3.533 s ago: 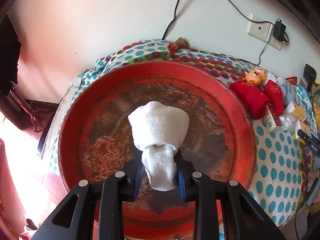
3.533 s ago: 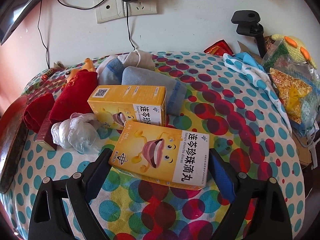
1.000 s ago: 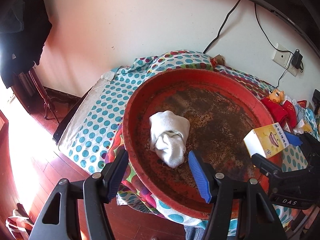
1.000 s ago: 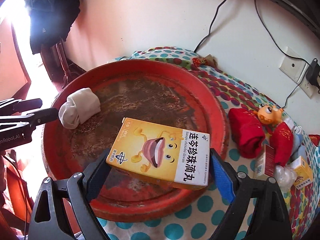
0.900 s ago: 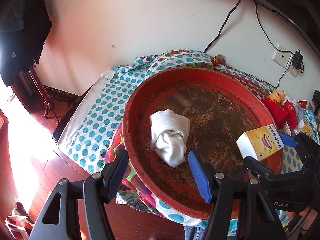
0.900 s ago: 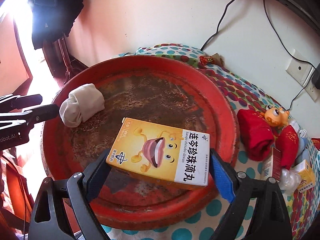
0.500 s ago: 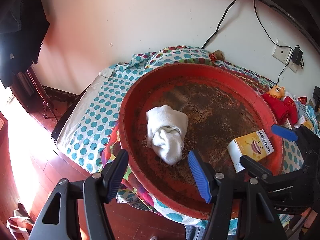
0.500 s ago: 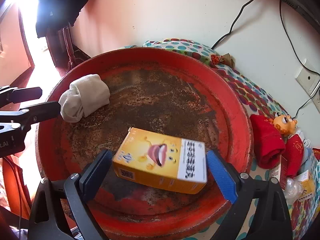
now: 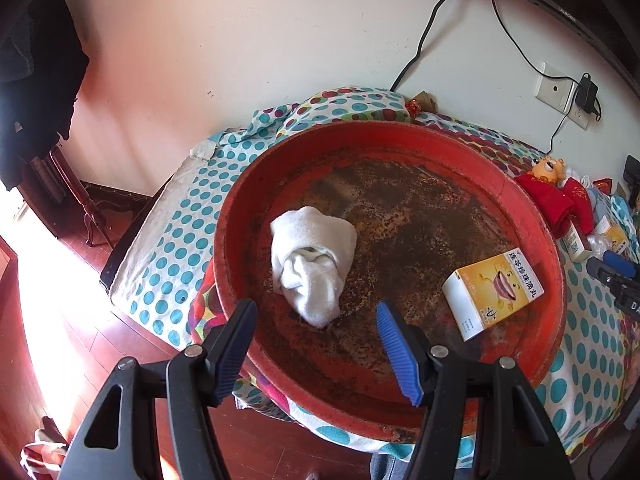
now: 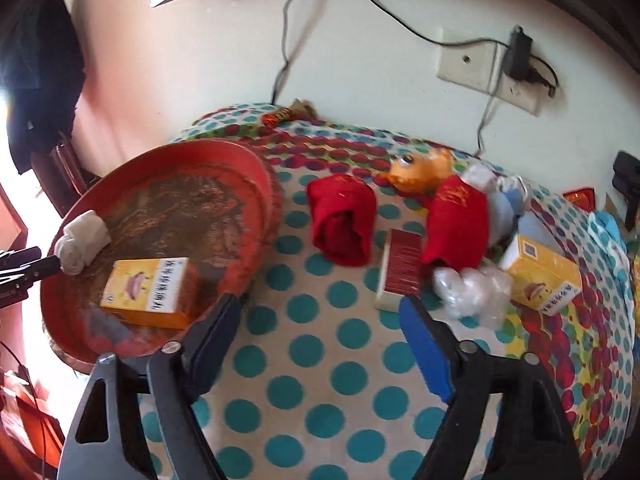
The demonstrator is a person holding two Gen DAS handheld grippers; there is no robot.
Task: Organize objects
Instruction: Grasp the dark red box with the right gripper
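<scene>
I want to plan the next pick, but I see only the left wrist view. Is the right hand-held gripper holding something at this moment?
Observer: No. The right hand-held gripper is open and empty. It is above the dotted cloth, beside the red basin.
Operator: What lies on the cloth in front of it?
Observer: A red-and-white box lies just ahead, between a red cloth roll and a second red bundle.
Operator: Is anything else there to collect?
Observer: Yes. A yellow box lies on the cloth, just right of a crumpled clear bag.
</scene>
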